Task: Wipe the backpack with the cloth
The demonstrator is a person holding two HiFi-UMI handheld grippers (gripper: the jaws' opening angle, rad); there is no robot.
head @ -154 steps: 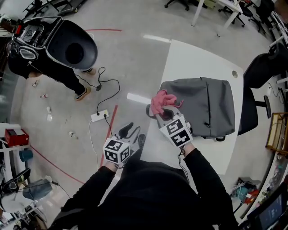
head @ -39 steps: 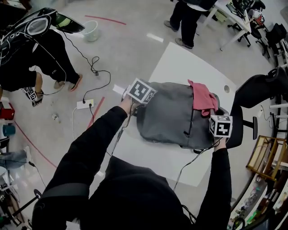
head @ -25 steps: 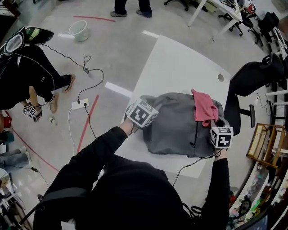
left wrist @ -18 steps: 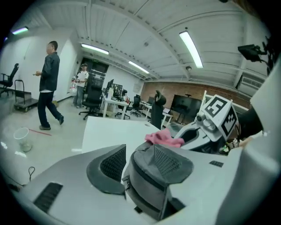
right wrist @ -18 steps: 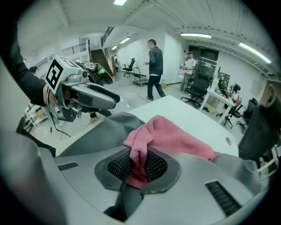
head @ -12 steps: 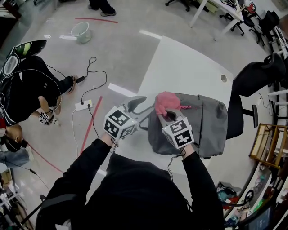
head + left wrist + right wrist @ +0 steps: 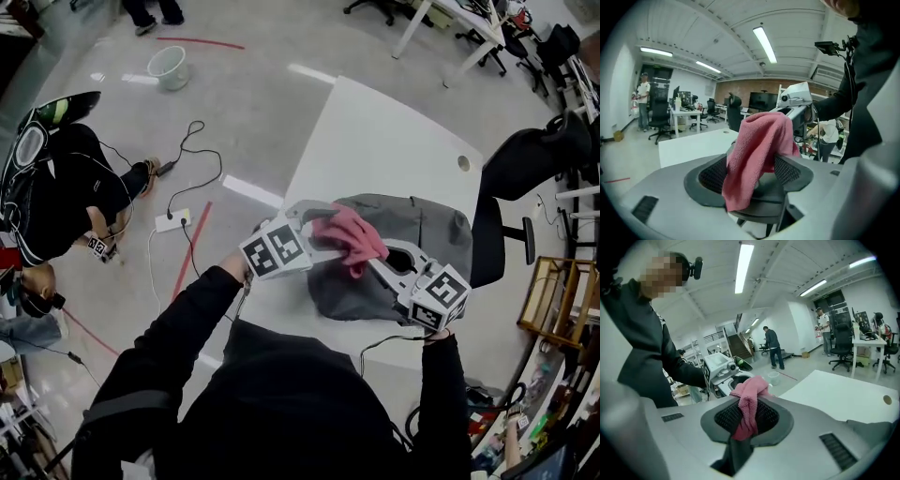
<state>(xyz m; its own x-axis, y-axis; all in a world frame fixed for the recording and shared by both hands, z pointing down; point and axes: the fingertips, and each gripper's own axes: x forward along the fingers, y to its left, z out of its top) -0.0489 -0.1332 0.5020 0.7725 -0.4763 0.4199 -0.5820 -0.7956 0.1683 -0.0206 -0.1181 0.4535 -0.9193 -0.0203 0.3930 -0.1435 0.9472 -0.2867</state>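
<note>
Pink cloth (image 7: 349, 239) clamped in right tongs (image 7: 747, 416), tips hidden, backpack (image 7: 431, 230) partly covered

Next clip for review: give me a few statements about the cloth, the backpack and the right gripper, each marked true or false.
1. The right gripper is shut on the pink cloth. True.
2. A pale bucket stands on the floor. True.
3. The backpack lies on the floor. False: it lies on the white table.
4. The pink cloth is spread flat on the backpack. False: it hangs bunched from the right gripper's jaws.
</note>
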